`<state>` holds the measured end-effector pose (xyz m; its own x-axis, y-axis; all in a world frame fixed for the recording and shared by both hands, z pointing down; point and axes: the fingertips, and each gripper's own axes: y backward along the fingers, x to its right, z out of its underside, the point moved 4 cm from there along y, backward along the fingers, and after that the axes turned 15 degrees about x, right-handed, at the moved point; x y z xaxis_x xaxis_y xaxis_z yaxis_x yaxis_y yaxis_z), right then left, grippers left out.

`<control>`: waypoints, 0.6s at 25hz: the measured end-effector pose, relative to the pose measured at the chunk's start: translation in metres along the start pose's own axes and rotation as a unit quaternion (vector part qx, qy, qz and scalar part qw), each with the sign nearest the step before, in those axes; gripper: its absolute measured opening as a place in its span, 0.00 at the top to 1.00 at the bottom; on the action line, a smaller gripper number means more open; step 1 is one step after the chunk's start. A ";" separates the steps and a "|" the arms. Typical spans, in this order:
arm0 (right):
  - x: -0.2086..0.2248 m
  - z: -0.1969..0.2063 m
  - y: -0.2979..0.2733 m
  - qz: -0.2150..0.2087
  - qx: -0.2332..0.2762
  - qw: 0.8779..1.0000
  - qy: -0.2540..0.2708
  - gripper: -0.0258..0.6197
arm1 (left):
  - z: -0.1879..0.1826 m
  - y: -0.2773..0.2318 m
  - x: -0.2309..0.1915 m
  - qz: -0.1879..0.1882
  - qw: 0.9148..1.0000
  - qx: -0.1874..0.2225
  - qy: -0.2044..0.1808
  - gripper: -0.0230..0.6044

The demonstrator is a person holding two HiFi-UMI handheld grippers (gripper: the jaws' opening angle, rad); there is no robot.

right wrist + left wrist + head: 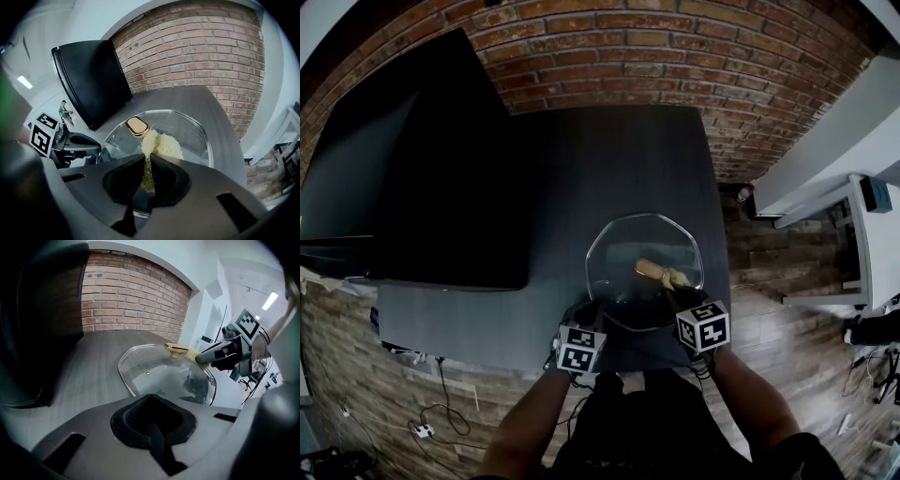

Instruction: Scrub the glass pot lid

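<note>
Here the right hand-held gripper (146,165) clamps a pale scrubber (161,145) onto the glass pot lid (192,129); the left hand-held gripper (152,417), closed and empty, sits just before its rim.

Dark grey bench (581,150): glass lid (644,270) near front edge, toward right corner; big black panel (422,169) covers left side.

A dark grey rectangular wooden tabletop (581,159) is being backed by a red brick wall (675,56); a large black flat screen (412,169) is being borne on it.
</note>
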<state>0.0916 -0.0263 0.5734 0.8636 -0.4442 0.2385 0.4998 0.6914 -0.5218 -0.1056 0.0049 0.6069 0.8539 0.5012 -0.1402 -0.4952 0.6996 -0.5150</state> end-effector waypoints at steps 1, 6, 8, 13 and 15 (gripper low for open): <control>-0.004 0.001 0.000 0.001 0.001 1.000 -0.004 0.90 | 0.000 0.000 0.000 0.003 1.000 0.000 -0.001 0.91; -0.017 0.004 0.000 0.009 0.004 1.000 -0.028 0.90 | -0.002 -0.001 -0.001 0.014 1.000 0.004 -0.009 0.91; -0.023 0.004 -0.002 0.012 0.005 0.999 -0.036 0.90 | -0.001 -0.001 -0.001 0.018 1.000 0.000 -0.009 0.91; -0.036 0.007 -0.006 0.013 0.007 0.999 -0.044 0.90 | 0.002 -0.001 0.000 0.029 0.999 -0.002 -0.014 0.91; -0.040 0.006 -0.008 0.015 0.008 0.999 -0.047 0.90 | 0.002 0.000 0.000 0.031 0.999 -0.006 -0.013 0.91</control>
<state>0.0535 -0.0107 0.5731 0.8800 -0.3683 0.2999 0.4743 0.7131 -0.5163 -0.1057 0.0057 0.6083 0.8176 0.5559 -0.1503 -0.5444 0.6611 -0.5163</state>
